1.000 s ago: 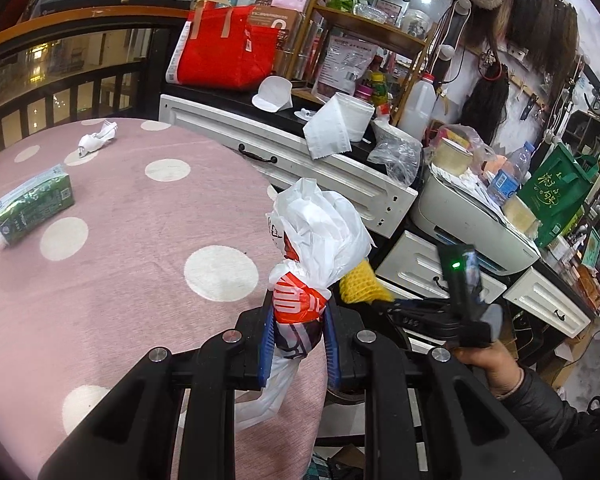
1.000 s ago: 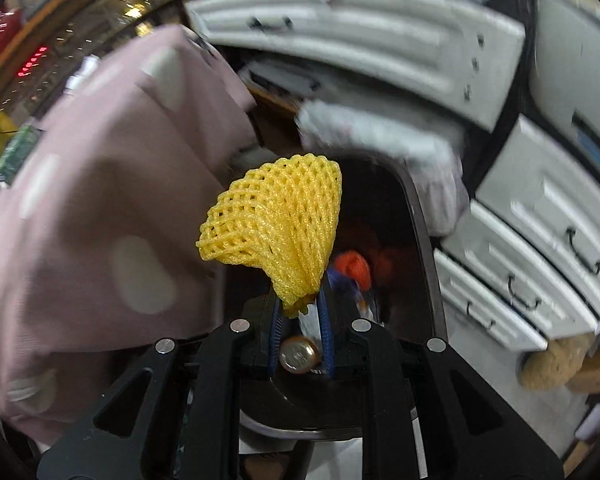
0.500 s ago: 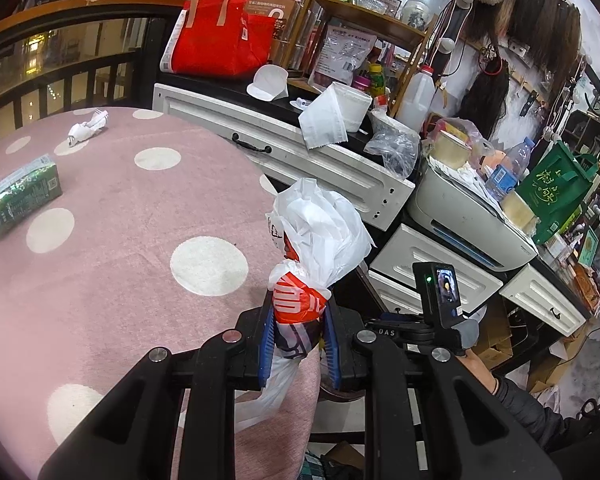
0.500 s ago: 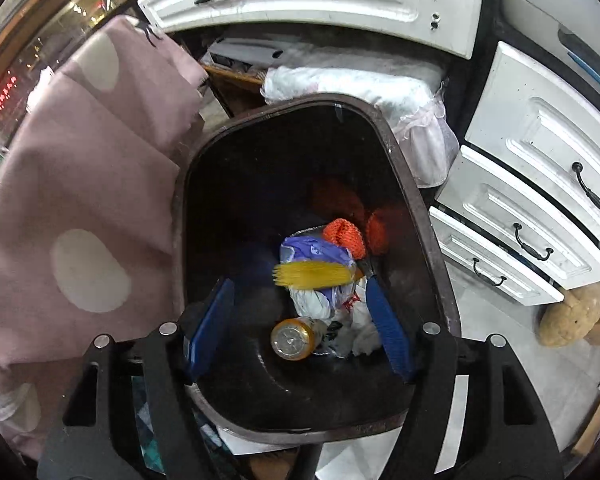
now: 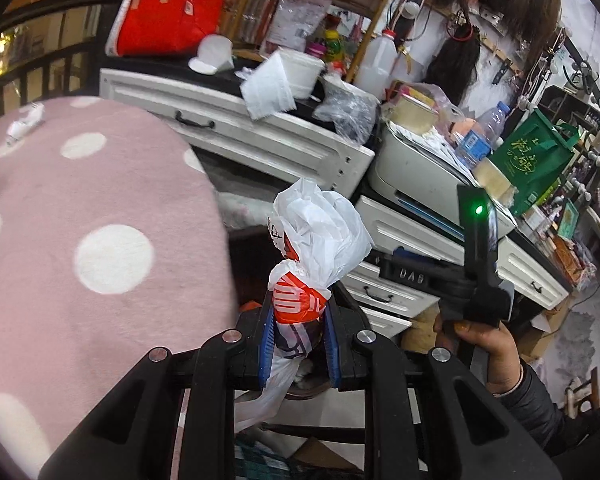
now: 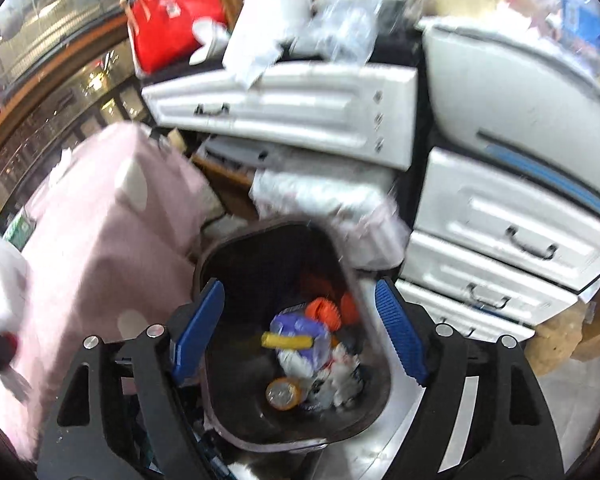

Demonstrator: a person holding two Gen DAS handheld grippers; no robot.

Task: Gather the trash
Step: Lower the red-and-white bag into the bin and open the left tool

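White plastic fills the middle of the left wrist view: a crumpled bag [image 5: 316,236] with red print, pinched between the blue pads of the left claw [image 5: 299,344], which is closed on its neck. The bag's tail hangs below the pads and hides most of what lies under it; only a dark rim shows there. At left, the pink spotted tabletop [image 5: 100,208] runs off the frame edge, with a small crumpled wrapper [image 5: 24,124] at its upper left. At lower right, a hand [image 5: 488,344] in a dark sleeve grips the handle of the other claw's rig, which is seen from the side, so its pads are hidden.

Blur smears the upper half of the right wrist view, and the clutter on the white drawers [image 6: 300,108] cannot be made out. The right claw [image 6: 296,328] points steeply down, its jaws opening wide with nothing between them, over a dark bin [image 6: 228,408] at lower centre. Inside lie a yellow net [image 6: 286,340], a can [image 6: 283,394], orange pieces and white scraps. The tabletop [image 6: 100,232] is at left.
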